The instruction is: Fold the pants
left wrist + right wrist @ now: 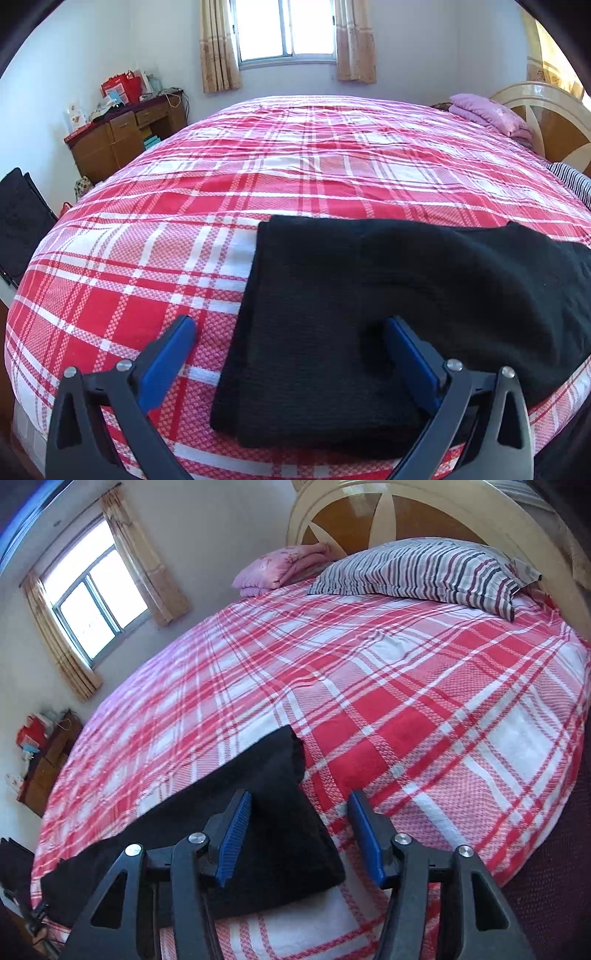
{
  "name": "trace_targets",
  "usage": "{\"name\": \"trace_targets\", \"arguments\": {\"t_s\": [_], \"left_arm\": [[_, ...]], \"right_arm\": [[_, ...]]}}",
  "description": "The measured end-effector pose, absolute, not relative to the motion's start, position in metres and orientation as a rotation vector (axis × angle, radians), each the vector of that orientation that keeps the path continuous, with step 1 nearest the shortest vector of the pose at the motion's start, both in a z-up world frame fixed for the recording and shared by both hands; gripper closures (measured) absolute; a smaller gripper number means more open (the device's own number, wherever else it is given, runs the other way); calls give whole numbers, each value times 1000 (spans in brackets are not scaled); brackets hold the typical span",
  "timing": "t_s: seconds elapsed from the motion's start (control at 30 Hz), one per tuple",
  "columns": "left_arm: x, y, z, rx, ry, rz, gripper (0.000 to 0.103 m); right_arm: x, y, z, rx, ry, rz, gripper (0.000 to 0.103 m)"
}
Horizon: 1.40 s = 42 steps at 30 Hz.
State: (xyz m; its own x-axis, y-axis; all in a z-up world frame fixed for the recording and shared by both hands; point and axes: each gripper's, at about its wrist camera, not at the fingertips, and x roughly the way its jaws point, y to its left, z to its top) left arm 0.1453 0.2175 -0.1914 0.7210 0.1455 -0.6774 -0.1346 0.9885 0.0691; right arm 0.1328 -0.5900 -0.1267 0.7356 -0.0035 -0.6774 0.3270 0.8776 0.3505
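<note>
Pants, black, knit-textured: lying on red-and-white plaid bedspread at near edge of bed, already doubled into a compact layered stack, left edges roughly squared, right portion rumpled and humped. Judged status: folding largely done; possibly one more fold or a smoothing of the humped right side left, cannot be settled from these views. Left gripper: jaws spread wide, straddling the stack's near left corner, one blue pad over bare bedspread, the other over the cloth; nothing pinched. Right gripper: jaws parted about halfway, empty, hovering over the stack's right corner, no cloth pressed between pads. Striped pillow and folded pink blanket at the headboard, well apart from the pants. Wooden desk with red bags at far left wall, curtained window beyond. Brands, labels, writing: none legible on pants or grippers; print on the red bags too small to read.
</note>
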Motion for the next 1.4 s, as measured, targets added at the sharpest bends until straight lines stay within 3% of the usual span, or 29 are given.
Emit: {"name": "trace_targets", "arguments": {"t_s": [0.13, 0.23, 0.27, 0.33, 0.67, 0.97, 1.4], "left_arm": [[145, 215, -191, 25, 746, 168, 0], [144, 215, -192, 27, 740, 170, 0], [144, 215, -192, 28, 738, 170, 0], [144, 215, -193, 27, 738, 170, 0], [144, 215, -193, 27, 739, 170, 0], [144, 215, -193, 27, 738, 169, 0], [143, 215, -193, 26, 738, 169, 0]], "right_arm": [[134, -587, -128, 455, 714, -145, 64], [136, -585, -130, 461, 716, -126, 65], [136, -587, -130, 472, 715, -124, 76], [136, -591, -132, 517, 717, -92, 86], [128, -558, -94, 460, 624, -48, 91], [138, -463, -41, 302, 558, 134, 91], [161, -348, -34, 194, 595, 366, 91]]}}
